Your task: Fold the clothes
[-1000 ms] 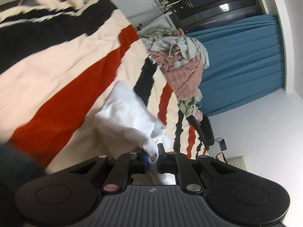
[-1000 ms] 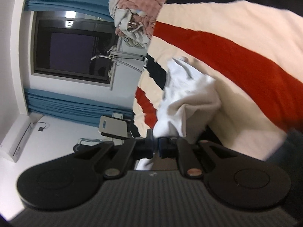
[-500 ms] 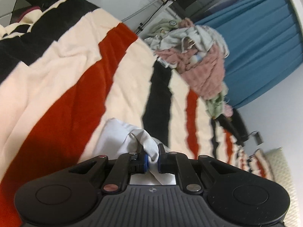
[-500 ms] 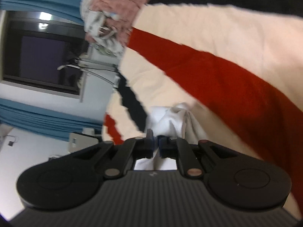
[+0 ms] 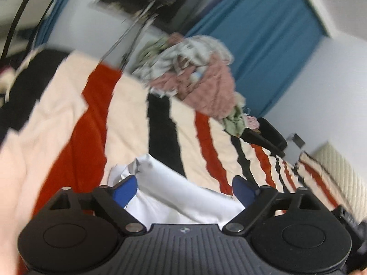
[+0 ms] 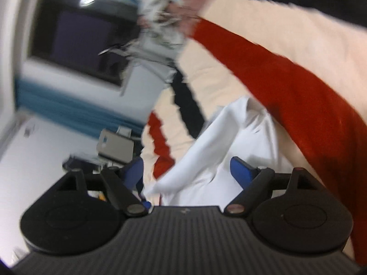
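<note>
A white garment [image 5: 174, 190] lies crumpled on the striped blanket [image 5: 128, 123], just ahead of both grippers. My left gripper [image 5: 184, 188] has its jaws opening wide; the white cloth lies loose between the blue pads [image 5: 125, 189] and neither pad presses on it. In the right wrist view the same white garment [image 6: 220, 142] rests on the blanket [image 6: 275, 73], and my right gripper [image 6: 187, 171] is also opening, with the cloth slack between its blue pads [image 6: 239, 171].
A heap of unfolded clothes [image 5: 197, 78], pink, grey and green, sits at the far end of the bed. Blue curtains [image 5: 263, 34] and a dark window [image 6: 78, 41] lie beyond. A black object [image 5: 266, 137] rests on the blanket's right edge.
Both grippers were shut on the white garment and lowered it to the blanket; now both sets of jaws have sprung wide and let it go. Both views have rolled.
</note>
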